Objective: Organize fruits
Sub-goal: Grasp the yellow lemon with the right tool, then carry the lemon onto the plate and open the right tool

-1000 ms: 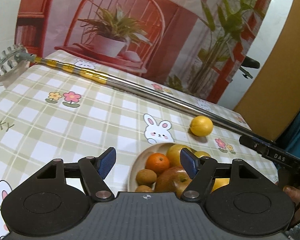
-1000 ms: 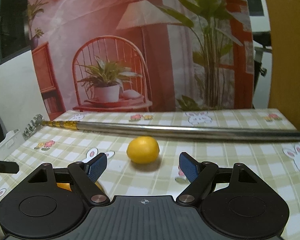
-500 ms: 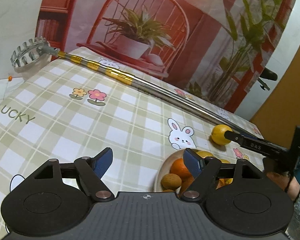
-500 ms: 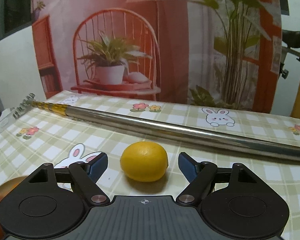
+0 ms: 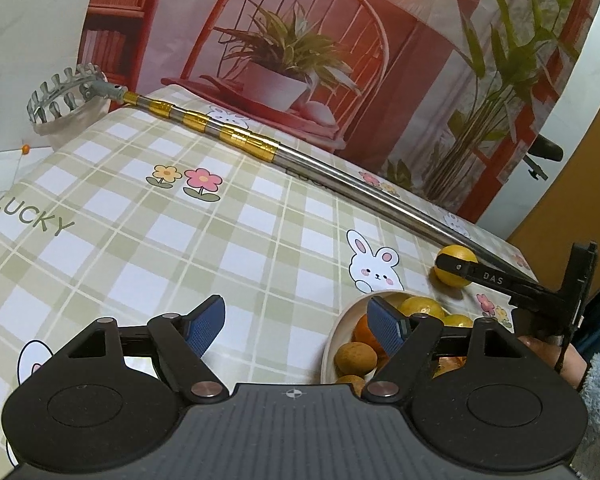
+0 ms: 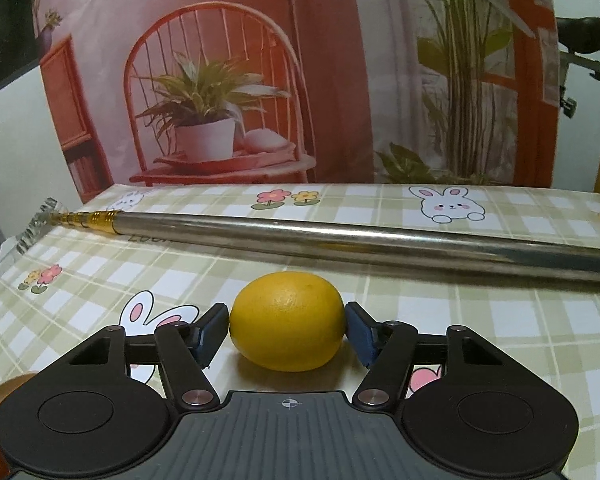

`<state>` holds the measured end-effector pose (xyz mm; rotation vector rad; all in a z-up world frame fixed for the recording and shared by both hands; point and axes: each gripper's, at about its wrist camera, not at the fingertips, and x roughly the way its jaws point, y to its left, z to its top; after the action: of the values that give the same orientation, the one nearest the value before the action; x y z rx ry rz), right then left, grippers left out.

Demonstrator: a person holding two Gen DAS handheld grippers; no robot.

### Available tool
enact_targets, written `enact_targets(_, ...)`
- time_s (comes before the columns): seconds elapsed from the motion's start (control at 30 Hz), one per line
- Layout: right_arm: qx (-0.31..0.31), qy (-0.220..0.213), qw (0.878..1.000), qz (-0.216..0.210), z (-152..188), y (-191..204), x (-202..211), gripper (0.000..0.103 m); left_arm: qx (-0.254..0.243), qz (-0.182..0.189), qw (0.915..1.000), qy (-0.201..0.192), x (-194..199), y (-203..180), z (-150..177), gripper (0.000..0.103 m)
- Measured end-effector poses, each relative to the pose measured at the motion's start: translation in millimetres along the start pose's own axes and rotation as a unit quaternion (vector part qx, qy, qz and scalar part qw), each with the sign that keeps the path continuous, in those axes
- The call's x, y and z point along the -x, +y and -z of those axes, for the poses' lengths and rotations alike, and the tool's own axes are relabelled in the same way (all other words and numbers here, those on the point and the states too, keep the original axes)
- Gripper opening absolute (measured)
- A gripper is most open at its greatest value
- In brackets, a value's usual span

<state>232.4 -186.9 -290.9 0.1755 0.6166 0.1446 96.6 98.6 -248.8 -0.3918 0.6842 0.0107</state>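
Am bracketing lemon [image 6: 287, 322] w/ R gripper [image 6: 286, 330], pads touching its ends, long axis crosswise; L gripper [image 5: 296, 326] hanging open, empty, farther off.

Right hand-held gripper [image 6: 287, 329] — pads touching lemon [image 6: 287, 322].

The right gripper [image 6: 287, 330] has pushed forward and now brackets the lemon [image 6: 287, 322], pads touching both its sides, while the left gripper [image 5: 296, 322] has swung left, the fruit bowl [image 5: 332, 344] sliding rightward in its view.
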Motion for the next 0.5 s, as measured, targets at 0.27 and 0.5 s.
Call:
enact_targets(0.27, -0.015, -0.014, 1.0, -0.015, 15, -5, 21, 0.059, -0.009, -0.003, 0.9999, 0.005, -2, -4, 3, 0.081)
enact_targets(0.5, -0.044, -0.021, 0.998, -0.026, 26, -10, 40, 0.058, -0.017, -0.001, 0.9998, 0.007, -3, -9, 4, 0.081)
